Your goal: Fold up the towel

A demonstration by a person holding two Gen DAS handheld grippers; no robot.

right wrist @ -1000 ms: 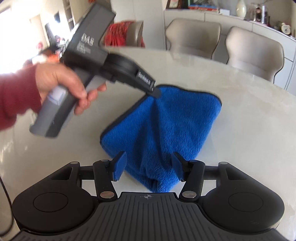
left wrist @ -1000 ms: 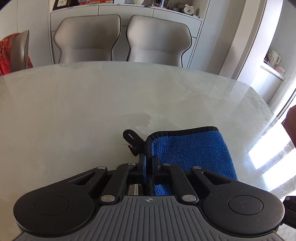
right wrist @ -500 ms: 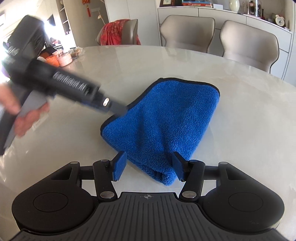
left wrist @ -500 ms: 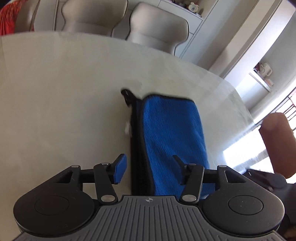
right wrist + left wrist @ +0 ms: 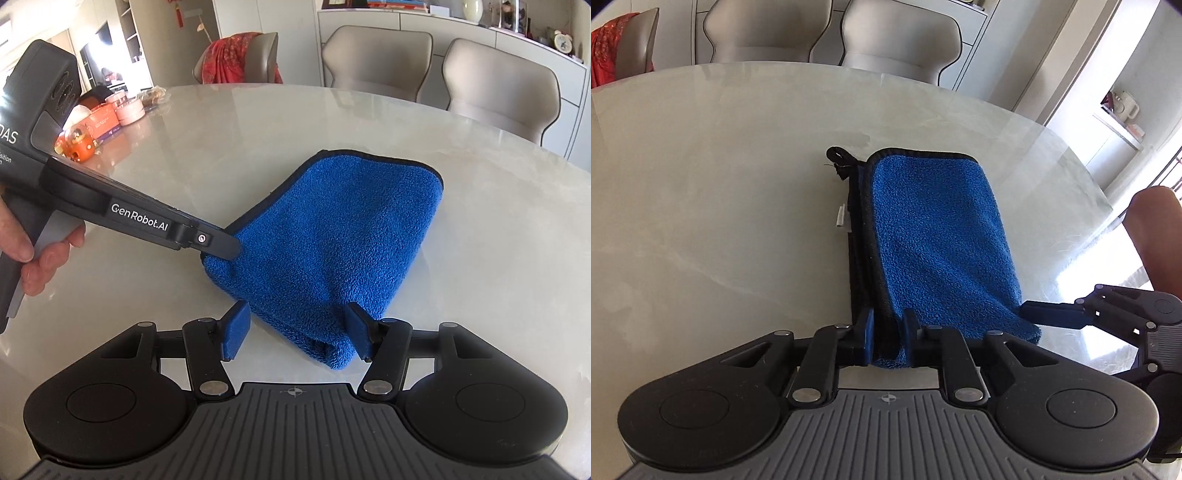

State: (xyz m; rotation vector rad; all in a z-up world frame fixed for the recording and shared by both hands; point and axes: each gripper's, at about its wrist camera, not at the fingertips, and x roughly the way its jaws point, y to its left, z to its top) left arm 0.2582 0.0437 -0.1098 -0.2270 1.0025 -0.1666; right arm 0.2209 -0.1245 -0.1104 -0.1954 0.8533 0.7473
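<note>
A blue towel [image 5: 934,236] with black trim lies folded on the pale marble table [image 5: 720,192]; it also shows in the right wrist view [image 5: 343,236]. My left gripper [image 5: 888,341] is shut on the towel's near left corner, by the black edge. In the right wrist view the left gripper [image 5: 221,251] pinches that corner. My right gripper [image 5: 295,332] is open, its fingers either side of the towel's near folded corner. It shows from the side in the left wrist view [image 5: 1052,314] at the towel's right corner.
Two beige chairs [image 5: 498,88] stand at the far side of the table. A chair with a red cloth [image 5: 236,59] is at the far left. Orange and pink boxes [image 5: 107,118] sit on the table's left part. A cabinet [image 5: 443,18] lines the back wall.
My left gripper let go of the towel's far corner, came back to the near corner and shut on it. My right gripper stayed open at the near fold.
</note>
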